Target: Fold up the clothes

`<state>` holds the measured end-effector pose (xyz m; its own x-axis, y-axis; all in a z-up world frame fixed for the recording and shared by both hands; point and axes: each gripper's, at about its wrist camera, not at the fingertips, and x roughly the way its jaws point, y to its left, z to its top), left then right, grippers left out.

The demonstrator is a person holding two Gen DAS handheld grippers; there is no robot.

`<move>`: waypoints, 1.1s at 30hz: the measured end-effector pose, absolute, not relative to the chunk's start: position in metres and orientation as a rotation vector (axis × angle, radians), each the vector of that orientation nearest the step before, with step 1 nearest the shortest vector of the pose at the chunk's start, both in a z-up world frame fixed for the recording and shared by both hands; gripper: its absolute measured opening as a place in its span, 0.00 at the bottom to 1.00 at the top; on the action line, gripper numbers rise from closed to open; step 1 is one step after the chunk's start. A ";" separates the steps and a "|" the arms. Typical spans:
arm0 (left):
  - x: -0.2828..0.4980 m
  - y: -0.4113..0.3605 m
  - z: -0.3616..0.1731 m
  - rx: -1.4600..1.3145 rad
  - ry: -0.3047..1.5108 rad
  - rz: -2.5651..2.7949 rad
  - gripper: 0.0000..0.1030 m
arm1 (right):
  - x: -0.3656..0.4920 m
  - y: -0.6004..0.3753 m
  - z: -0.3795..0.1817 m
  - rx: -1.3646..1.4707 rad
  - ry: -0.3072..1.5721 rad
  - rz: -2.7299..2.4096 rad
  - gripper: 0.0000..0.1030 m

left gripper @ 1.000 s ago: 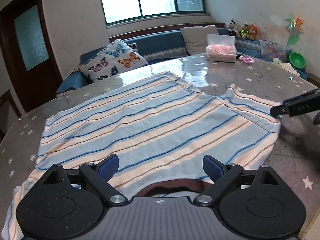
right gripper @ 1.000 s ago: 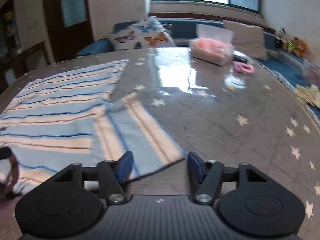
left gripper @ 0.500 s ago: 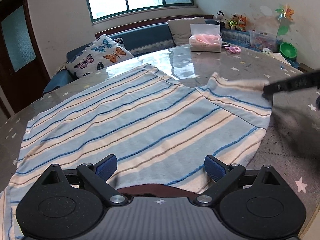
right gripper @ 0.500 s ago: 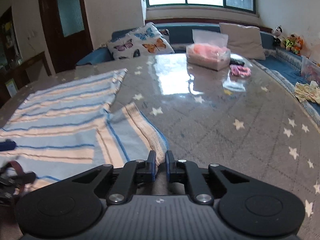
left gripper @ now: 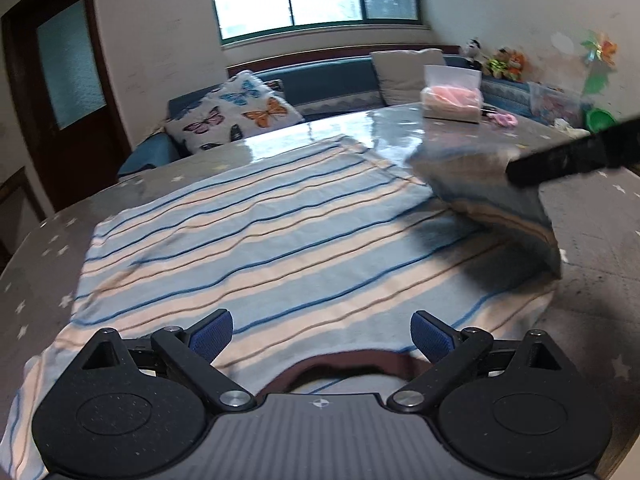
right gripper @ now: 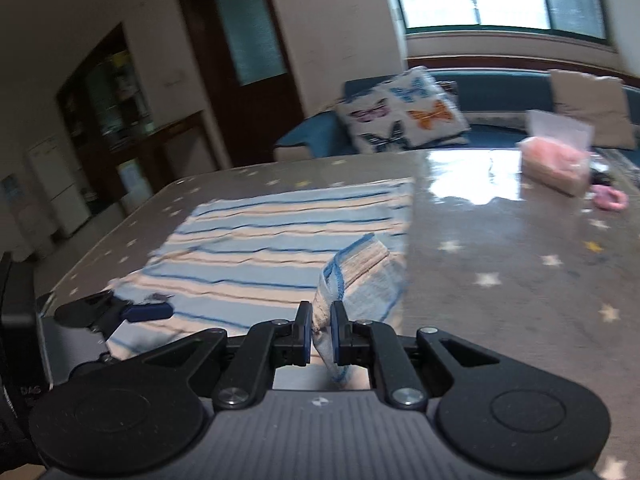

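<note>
Sleeve (right gripper: 360,276) of the striped shirt (left gripper: 280,248) sits pinched in our right gripper (right gripper: 321,334), whose jaws stand narrow with the cloth bunched between them and a tail of hem hanging below. The shirt body lies spread flat on the counter (right gripper: 500,280), ahead and to the left of that gripper, and the lifted sleeve hangs above its near right edge. Our left gripper (left gripper: 322,330) hovers with jaws wide and nothing in them, just over the dark collar (left gripper: 344,360), which shows between its fingers.

We judge the sleeve fold to be under way, and several things could spoil it. The pinch takes only a small bunch of fabric, so a quick swing inward could pull it loose and drop the sleeve in a heap. Nothing pins the shirt, so dragging rather than lifting could slide the whole body across the glossy counter and wrinkle the flat panel. The sleeve could also land twisted, since it already hangs crumpled. The tissue box (right gripper: 556,160), far ahead to the right, stands well apart and poses no risk
</note>
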<state>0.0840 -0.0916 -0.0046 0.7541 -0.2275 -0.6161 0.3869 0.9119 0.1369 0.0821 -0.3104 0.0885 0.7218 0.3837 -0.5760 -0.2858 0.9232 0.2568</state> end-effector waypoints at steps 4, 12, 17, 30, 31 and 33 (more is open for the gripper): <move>0.082 -0.079 -0.006 0.249 0.643 -0.304 0.95 | 0.090 -0.284 0.071 0.150 0.724 0.439 0.15; 0.081 -0.055 -0.004 0.211 0.654 -0.244 0.96 | 0.096 -0.291 0.044 0.111 0.796 0.377 0.23; 0.082 -0.042 0.000 0.189 0.666 -0.201 0.96 | 0.101 -0.288 0.037 0.029 0.827 0.369 0.37; 0.072 0.036 0.019 0.085 0.651 0.023 0.96 | 0.172 -0.272 0.027 -0.113 0.775 0.273 0.45; 0.070 0.044 0.020 0.079 0.653 0.047 0.96 | 0.174 -0.271 0.025 -0.118 0.770 0.274 0.46; 0.066 0.062 0.020 0.063 0.657 0.106 0.96 | 0.173 -0.267 0.025 -0.141 0.764 0.270 0.49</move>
